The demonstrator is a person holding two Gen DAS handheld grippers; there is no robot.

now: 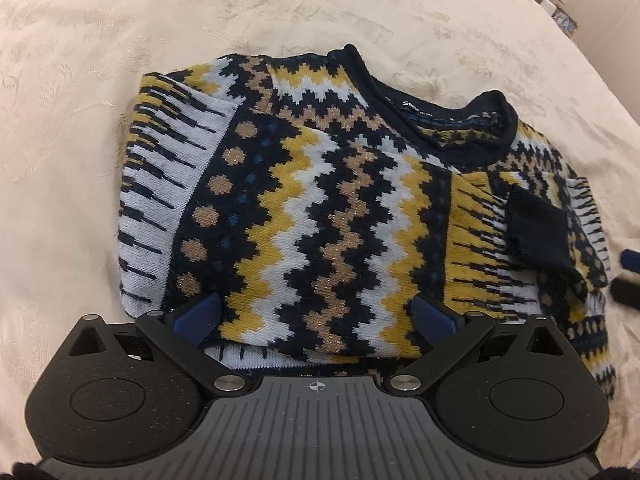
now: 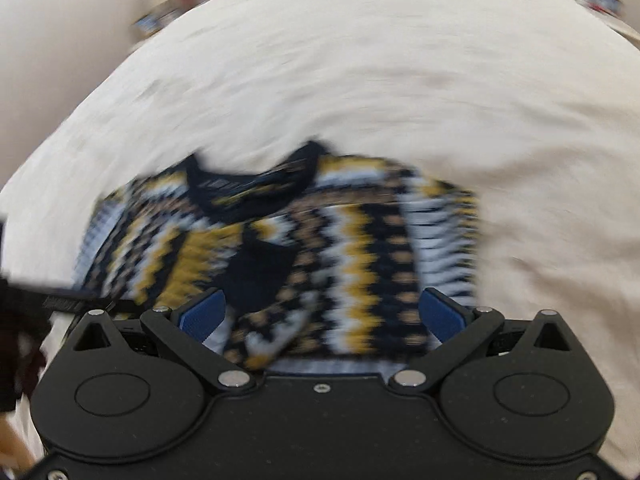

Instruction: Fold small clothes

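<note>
The sweater [image 1: 320,208] lies flat on the cream bedspread [image 1: 80,80], just ahead of both my tongs, with its neckline [image 1: 452,120] at the far side and its hem at the near side, tucked under my tool bodies. Both sleeves look folded in over the body already, a dark cuff [image 1: 536,228] resting on the right part of the chest, so its long axis runs from near to far, away from me. My left tongs [image 1: 316,316] are spread wide and hold nothing, their blue tips over the near hem left of the middle. My right tongs [image 2: 322,314] are also wide and empty; that view is smeared by motion, but it shows the same hem between the tips and the neckline [image 2: 256,188] beyond. I judge the coming fold as near hem carried toward the far collar. Both tongs sit about equally close to that hem, one toward each side.
</note>
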